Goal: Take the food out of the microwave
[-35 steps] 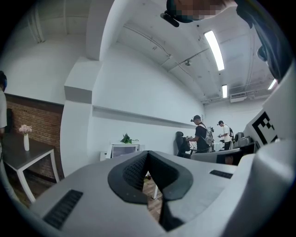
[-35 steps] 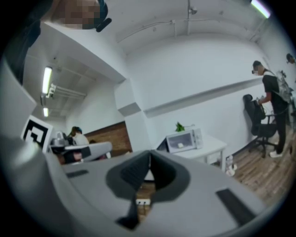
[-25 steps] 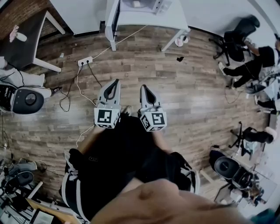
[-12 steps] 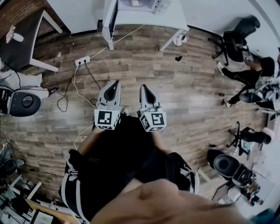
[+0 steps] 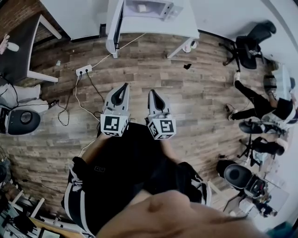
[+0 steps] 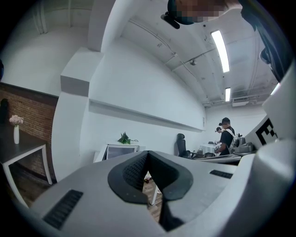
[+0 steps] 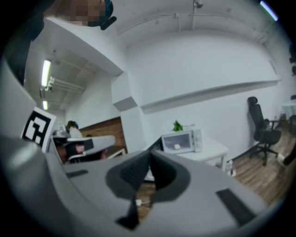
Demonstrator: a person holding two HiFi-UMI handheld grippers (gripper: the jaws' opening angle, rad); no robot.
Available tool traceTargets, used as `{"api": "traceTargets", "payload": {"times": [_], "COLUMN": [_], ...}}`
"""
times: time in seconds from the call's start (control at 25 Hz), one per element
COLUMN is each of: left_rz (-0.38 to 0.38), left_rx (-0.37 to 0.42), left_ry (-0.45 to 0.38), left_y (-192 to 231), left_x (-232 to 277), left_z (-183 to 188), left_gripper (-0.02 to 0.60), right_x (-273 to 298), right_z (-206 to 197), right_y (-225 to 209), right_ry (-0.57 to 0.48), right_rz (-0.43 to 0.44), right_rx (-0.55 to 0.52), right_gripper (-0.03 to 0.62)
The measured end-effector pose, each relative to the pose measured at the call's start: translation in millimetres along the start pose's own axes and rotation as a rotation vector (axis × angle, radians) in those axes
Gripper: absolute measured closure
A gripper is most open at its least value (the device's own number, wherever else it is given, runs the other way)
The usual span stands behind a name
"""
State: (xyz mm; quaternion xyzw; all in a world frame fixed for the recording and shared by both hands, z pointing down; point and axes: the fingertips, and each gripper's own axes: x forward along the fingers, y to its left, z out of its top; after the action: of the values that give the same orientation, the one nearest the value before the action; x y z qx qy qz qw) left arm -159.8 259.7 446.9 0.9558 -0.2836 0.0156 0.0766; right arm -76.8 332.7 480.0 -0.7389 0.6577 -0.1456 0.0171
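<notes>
The white microwave (image 5: 150, 8) stands on a white table (image 5: 186, 21) at the far end of the wooden floor, its door closed. Through its window a small pale piece of food (image 7: 177, 146) shows inside the microwave (image 7: 181, 140). My left gripper (image 5: 122, 88) and right gripper (image 5: 152, 93) are held side by side in front of me, pointing at that table from well short of it. Both are shut with nothing between the jaws. In the gripper views the pads of the left gripper (image 6: 147, 155) and of the right gripper (image 7: 150, 155) meet.
A power strip (image 5: 84, 70) with trailing cables lies on the floor between me and the table. A dark table (image 5: 23, 42) stands at left and an office chair (image 5: 251, 39) at right. People (image 5: 274, 109) are at the far right. A small plant (image 7: 178, 125) sits behind the microwave.
The microwave table, power strip and floor have slid down the head view, so I have come nearer. Both grippers keep their place in front of me, still shut.
</notes>
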Motion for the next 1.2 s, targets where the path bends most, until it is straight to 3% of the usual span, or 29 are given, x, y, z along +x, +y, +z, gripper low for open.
{"api": "traceTargets", "payload": {"times": [0.68, 1.2], "left_rz": [-0.071, -0.079], "left_rx": [-0.016, -0.047], "left_ry": [0.011, 0.005], "left_y": [109, 146], "left_x": [123, 172], "left_z": [33, 45], "left_gripper": [0.551, 0.552], "right_x": [155, 227], "right_z": [49, 70], "right_y": [-17, -29], "right_ry": [0.001, -0.002], "right_rz": [-0.072, -0.070], "right_rx": [-0.003, -0.024], "right_gripper": [0.562, 0.562]}}
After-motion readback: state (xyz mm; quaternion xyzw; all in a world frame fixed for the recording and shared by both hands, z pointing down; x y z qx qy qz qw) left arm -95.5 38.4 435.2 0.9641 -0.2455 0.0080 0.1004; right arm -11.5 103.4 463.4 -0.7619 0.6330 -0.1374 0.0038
